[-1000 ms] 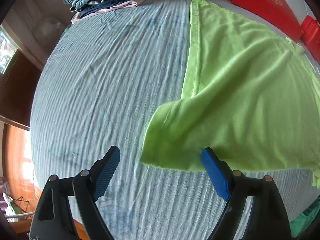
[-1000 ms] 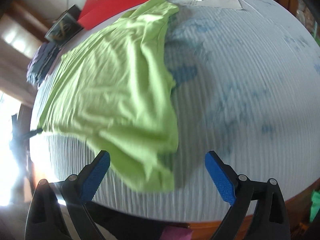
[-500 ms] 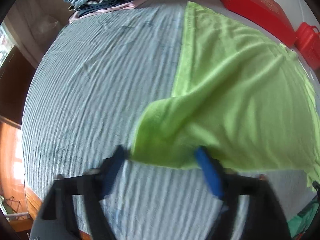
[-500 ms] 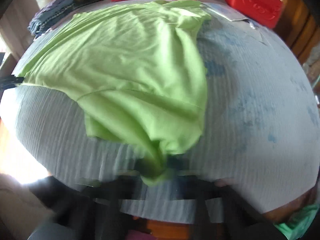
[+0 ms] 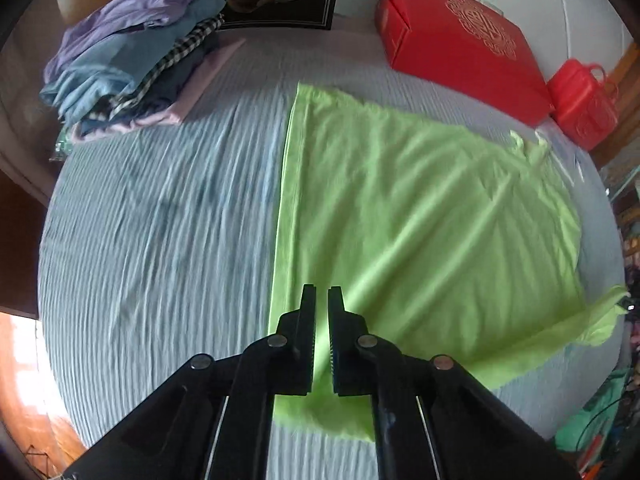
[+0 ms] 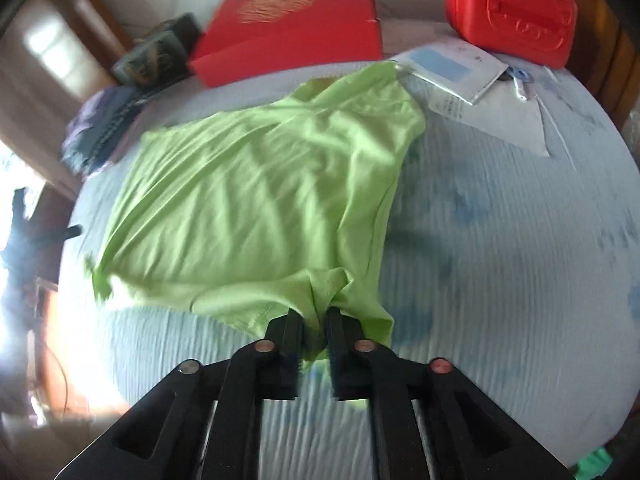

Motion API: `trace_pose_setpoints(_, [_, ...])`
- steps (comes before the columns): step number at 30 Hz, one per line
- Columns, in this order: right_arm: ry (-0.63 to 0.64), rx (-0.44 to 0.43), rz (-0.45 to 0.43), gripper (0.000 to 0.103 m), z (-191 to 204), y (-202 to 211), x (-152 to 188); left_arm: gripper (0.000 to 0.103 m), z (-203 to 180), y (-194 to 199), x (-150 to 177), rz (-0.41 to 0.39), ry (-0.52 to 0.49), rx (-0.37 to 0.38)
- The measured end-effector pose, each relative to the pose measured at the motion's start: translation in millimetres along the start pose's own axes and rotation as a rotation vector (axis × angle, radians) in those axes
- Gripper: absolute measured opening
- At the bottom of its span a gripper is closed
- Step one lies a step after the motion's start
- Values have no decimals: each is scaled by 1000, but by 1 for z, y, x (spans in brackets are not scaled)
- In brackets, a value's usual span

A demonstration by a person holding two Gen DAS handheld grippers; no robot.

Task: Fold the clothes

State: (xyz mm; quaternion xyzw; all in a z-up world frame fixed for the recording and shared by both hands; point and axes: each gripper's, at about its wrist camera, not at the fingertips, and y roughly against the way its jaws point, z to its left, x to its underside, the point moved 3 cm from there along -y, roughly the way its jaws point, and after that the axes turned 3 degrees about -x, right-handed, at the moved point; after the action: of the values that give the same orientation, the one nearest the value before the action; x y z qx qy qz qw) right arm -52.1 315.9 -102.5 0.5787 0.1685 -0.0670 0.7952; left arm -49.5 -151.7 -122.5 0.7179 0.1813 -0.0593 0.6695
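While the left wrist view takes in a stack of folded clothes [image 5: 132, 64] at the far left corner of the pale blue bedspread [image 5: 160, 240], the right wrist view shows them only as a dim blur and adds a white paper packet [image 6: 460, 76] by the shirt's far end. Between stack and shirt lies a broad bare stretch of bedspread. The lime green shirt [image 5: 420, 220] lies spread right of centre, its straight left edge running away from the left gripper [image 5: 322, 300], whose jaws are pressed nearly together on the near hem. Beyond it sit a red box [image 5: 460, 40] and a red case [image 5: 584, 108]. The right gripper [image 6: 314, 316] pinches a bunched fold of the shirt [image 6: 260, 200]; bare bedspread opens to its right.
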Motion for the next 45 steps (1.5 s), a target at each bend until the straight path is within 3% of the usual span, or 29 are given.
trace_pose_setpoints(1, [-18,13,8,33,-5,-7,-13,6,0,-2,-10,10,5,7])
trace_pose_setpoints(3, [-60,39,-13,36,-17,-10,-27,6,3,-3,-25,9,-3,-7])
trace_pose_setpoints(6, [-102,20,-53,41,-28,-2,-22,11,0,12,-16,-27,-49,-34])
trace_pose_setpoints(10, [-126,7,-42,42,-35,4,10,57,2,12,27,-20,-76,-90])
trace_pose_setpoints(11, [-138,3,-35,42,-38,4,20,61,2,8,42,-5,-75,-103])
trace_pose_setpoints(15, [-201,-33,-5,42,-44,-6,51,61,13,-16,90,78,-13,-108])
trace_pose_setpoints(21, [-213,-41,20,42,-42,-15,71,61,19,-32,139,127,22,-124])
trace_pose_setpoints(27, [-216,-35,-2,42,-41,-13,80,61,18,-36,157,109,22,-129])
trace_pose_setpoints(34, [-172,-71,-35,42,-17,-13,56,62,14,-41,156,72,-10,-121])
trace_pose_setpoints(36, [-156,-88,-31,42,-2,-25,43,54,14,-41,156,74,-25,-111])
trace_pose_setpoints(38, [-153,-88,-21,44,8,-39,32,18,12,-38,155,71,-38,-92])
trace_pose_setpoints(39, [-157,-82,-6,46,13,-51,26,10,12,-38,154,78,-37,-85])
trace_pose_setpoints(42, [-167,-62,58,51,21,-82,19,8,8,-31,148,72,-60,-98])
trace_pose_setpoints(43, [-163,-64,82,40,24,-90,18,8,8,-26,145,65,-67,-93])
trace_pose_setpoints(44, [-149,-75,96,2,29,-94,17,8,7,-16,138,56,-67,-70])
trace_pose_setpoints(45, [-133,-75,95,5,34,-92,15,8,7,-6,131,47,-67,-47])
